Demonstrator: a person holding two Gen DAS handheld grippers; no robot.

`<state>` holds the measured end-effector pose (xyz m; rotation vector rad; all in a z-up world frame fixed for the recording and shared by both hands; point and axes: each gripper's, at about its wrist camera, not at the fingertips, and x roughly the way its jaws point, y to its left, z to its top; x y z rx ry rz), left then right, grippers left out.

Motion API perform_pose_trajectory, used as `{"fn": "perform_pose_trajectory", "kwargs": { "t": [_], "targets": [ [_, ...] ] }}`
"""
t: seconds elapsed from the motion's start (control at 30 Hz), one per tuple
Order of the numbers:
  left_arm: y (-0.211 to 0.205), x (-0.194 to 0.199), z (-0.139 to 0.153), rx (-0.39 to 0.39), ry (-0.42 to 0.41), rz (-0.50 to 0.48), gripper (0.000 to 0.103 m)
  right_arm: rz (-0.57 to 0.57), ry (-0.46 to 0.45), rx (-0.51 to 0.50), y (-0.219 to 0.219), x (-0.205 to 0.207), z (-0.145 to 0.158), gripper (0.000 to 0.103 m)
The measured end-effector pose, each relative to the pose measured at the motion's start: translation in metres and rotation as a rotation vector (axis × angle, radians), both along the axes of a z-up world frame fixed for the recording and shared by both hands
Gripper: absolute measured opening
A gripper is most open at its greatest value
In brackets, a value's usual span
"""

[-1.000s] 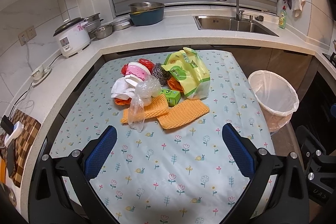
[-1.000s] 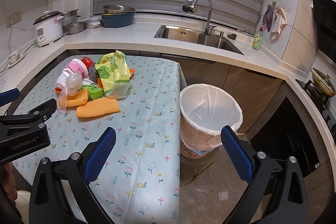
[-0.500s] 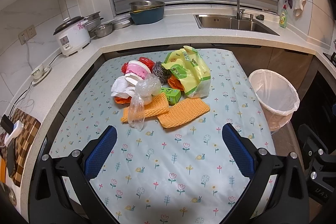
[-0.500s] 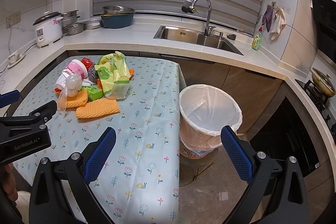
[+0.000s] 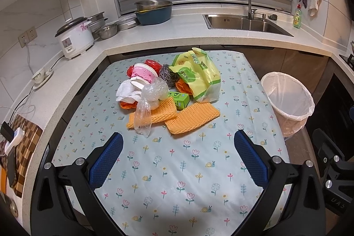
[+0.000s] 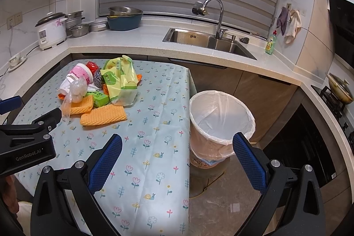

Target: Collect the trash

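A heap of trash lies at the far middle of the flowered tablecloth (image 5: pixel 177 169): a yellow-green plastic bag (image 5: pixel 197 76), a pink cup (image 5: pixel 143 76), a clear plastic bag (image 5: pixel 146 112), a small green box (image 5: pixel 180 100), two orange sponge cloths (image 5: pixel 192 117), a steel scourer (image 5: pixel 167 76). A bin with a white liner (image 5: pixel 287 101) stands on the floor right of the table. My left gripper (image 5: pixel 177 143) hovers open just short of the heap. My right gripper (image 6: pixel 177 145) is open above the table's right edge, beside the bin (image 6: pixel 221 116); the yellow-green bag (image 6: pixel 121 83) lies far left of it.
An L-shaped white counter wraps the table, with a rice cooker (image 5: pixel 74 40), metal bowls, a blue basin (image 5: pixel 153 12) and a sink with tap (image 5: pixel 243 21). A checkered board (image 5: pixel 20 147) lies at the left edge. A stove with a pot (image 6: pixel 340 90) is at the right.
Both views have crept slightly forward; the heap sits a little nearer to the left gripper. Both grippers stay open and nothing on the table has shifted.
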<state>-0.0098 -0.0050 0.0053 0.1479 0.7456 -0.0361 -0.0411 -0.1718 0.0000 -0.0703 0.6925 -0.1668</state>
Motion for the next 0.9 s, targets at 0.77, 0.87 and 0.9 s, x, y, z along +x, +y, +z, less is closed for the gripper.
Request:
{"fn": "perform_pose_trajectory", "kwargs": {
  "t": [0.77, 0.87, 0.9],
  "targets": [
    [-0.0044, -0.0008, 0.0029, 0.0, -0.007, -0.008, 0.096, -0.005, -0.003, -0.003, 0.0021, 0.0007, 0.0011, 0.096],
    [-0.0044, -0.0009, 0.0028, 0.0, -0.007, -0.006, 0.096, -0.007, -0.004, -0.003, 0.0016, 0.001, 0.0007, 0.096],
    [-0.0047, -0.0008, 0.003, -0.001, -0.007, -0.005, 0.096, -0.006, -0.003, -0.003, 0.0015, 0.0005, 0.0005, 0.096]
  ]
}}
